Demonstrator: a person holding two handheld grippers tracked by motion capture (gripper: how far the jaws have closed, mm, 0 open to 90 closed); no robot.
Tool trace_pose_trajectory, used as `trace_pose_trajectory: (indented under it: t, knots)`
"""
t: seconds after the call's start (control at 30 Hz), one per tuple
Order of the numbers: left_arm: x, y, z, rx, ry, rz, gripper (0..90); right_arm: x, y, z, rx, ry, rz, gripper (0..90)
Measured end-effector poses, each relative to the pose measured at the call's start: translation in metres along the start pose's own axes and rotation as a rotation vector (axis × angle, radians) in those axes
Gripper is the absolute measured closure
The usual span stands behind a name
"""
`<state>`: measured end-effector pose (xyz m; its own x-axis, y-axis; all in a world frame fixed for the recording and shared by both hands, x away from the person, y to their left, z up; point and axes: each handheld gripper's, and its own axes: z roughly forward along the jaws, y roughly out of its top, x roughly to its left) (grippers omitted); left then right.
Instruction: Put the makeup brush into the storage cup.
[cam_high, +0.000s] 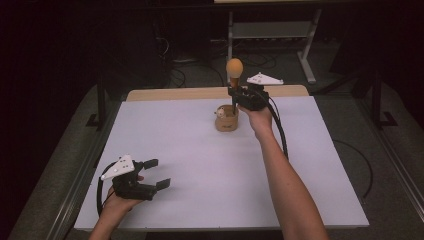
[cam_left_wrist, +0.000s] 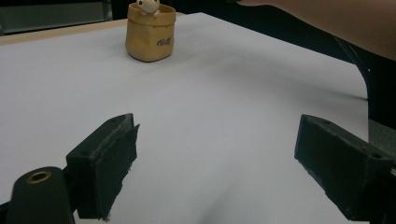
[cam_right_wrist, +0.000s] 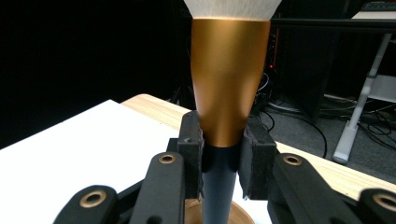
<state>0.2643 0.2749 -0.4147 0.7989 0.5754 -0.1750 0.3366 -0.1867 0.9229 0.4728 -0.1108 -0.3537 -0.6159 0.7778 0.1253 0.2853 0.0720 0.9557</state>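
Brush (cam_right_wrist: 229, 84): held upright, clamped by right gripper (cam_high: 239, 96), directly above holder (cam_high: 226, 120).
Left gripper (cam_high: 156, 174): jaws apart, idle.

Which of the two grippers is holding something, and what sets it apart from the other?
The right gripper: its jaws clamp a brush upright above the cup. The left gripper is open, holding nothing.

- The table (cam_high: 200, 165) carries a white sheet across nearly its whole top — a strip of pale wood (cam_high: 175, 93) shows bare along the far edge.
- One thing stands directly on the white surface: a small tan bag-shaped holder (cam_high: 226, 121), at the far middle, upright, with dark lettering on its side.
- A small white figure (cam_left_wrist: 145, 5) peeks over the holder's rim.
- The remaining white surface lies bare — plain and flat.
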Motion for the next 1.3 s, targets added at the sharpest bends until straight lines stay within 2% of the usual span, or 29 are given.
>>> trace_pose_trajectory:
  t: [0.3,0.43,0.7,1.17,1.27,1.3]
  knots:
    - [0.001,0.0,-0.002,0.01,0.004,0.005,12.5,0.0,-0.001,0.012,0.017,-0.001,-0.007,72.4]
    - [0.002,0.0,-0.002,0.008,0.005,0.009,12.6,-0.001,-0.005,0.016,0.034,-0.017,-0.008,72.4]
    - [0.001,0.001,-0.002,0.0,0.004,0.005,12.6,-0.003,-0.014,0.025,0.049,-0.012,-0.009,72.3]
    - [0.002,0.0,-0.003,0.0,0.003,0.005,12.6,-0.003,-0.026,0.037,0.11,-0.025,-0.012,72.1]
    - [0.001,0.001,-0.003,-0.001,0.003,0.003,12.6,-0.003,-0.028,0.038,0.119,-0.018,-0.016,70.5]
    - [0.001,0.001,-0.002,-0.003,0.002,0.001,12.6,-0.003,-0.028,0.038,0.119,-0.015,-0.016,64.9]
